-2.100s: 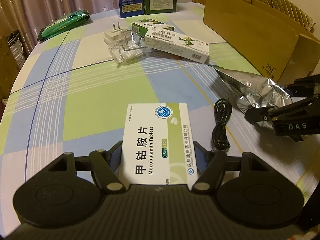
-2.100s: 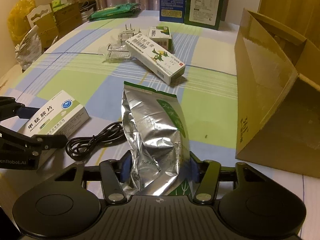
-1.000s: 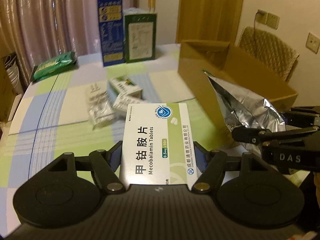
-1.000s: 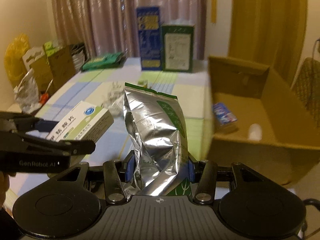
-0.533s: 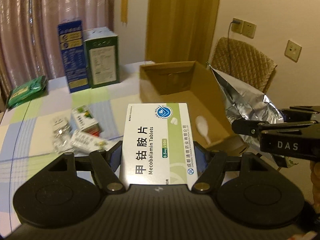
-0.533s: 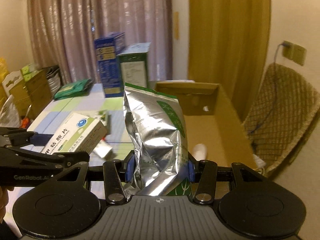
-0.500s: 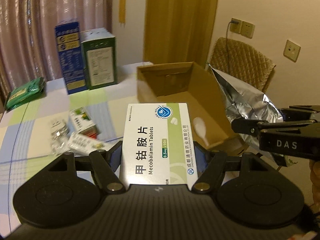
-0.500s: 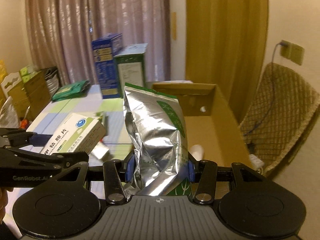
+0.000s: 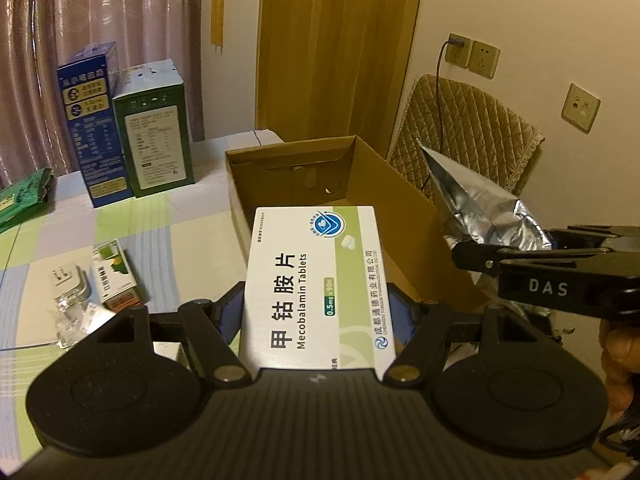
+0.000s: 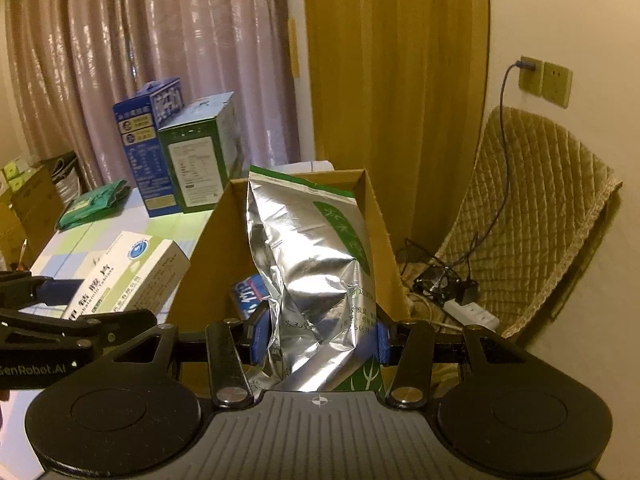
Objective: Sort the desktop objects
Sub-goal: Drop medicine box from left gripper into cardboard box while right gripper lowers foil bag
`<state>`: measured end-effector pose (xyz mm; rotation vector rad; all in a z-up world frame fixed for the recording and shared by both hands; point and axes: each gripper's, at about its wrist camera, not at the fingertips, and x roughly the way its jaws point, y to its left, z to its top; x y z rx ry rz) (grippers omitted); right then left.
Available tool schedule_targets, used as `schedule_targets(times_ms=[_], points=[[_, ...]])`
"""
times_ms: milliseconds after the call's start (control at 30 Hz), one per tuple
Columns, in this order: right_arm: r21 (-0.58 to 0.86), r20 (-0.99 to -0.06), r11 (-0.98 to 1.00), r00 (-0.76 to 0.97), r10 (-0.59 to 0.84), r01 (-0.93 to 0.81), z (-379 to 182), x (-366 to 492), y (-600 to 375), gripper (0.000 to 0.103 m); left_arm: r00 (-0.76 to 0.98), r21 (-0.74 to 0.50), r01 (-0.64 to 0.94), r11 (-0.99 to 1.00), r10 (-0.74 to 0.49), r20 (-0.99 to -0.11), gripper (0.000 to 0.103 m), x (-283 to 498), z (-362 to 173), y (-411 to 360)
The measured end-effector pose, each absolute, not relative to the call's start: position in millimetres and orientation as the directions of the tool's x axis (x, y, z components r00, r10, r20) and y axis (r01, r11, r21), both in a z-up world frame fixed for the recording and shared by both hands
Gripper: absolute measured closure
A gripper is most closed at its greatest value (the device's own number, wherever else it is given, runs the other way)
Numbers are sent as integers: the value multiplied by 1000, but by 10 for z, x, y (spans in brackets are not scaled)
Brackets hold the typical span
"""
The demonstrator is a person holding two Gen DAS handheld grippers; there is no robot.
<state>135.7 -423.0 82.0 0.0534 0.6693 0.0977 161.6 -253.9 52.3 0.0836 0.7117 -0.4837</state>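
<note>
Your left gripper (image 9: 316, 312) is squeezing a white and green pill box (image 9: 316, 280) between its two fingers, and you are holding it up in the air in front of the open cardboard box (image 9: 400, 200). Your right gripper (image 10: 318, 334) is squeezing a shiny silver bag (image 10: 312, 272) the same way, and the bag is standing up tall between the blue pads, right in front of that cardboard box. Inside the cardboard box a small blue packet (image 10: 250, 292) is lying on the bottom. A little farther off, on the checked table (image 9: 168, 240), a small green and white box (image 9: 114, 276) and a white plug (image 9: 66, 280) are lying close together. At the back of the table a tall blue box (image 9: 90, 124) and a tall green box (image 9: 154, 136) are standing side by side, touching. A green bag (image 9: 22, 200) is lying at the far left edge. Behind everything, a padded chair (image 10: 536, 216) is standing by the wall.
</note>
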Motion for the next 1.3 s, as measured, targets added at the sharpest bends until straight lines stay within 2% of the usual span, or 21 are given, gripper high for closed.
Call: schedule_targets(times_ms=[867, 1300], points=[[149, -666, 988, 734, 134, -45, 552, 1948, -4498, 57, 594, -192, 433, 881, -438, -674, 36, 2158, 270, -2868], [155, -669, 987, 730, 140, -47, 516, 1971, -4461, 57, 629, -149, 403, 903, -391, -671, 33, 2089, 274, -2665]])
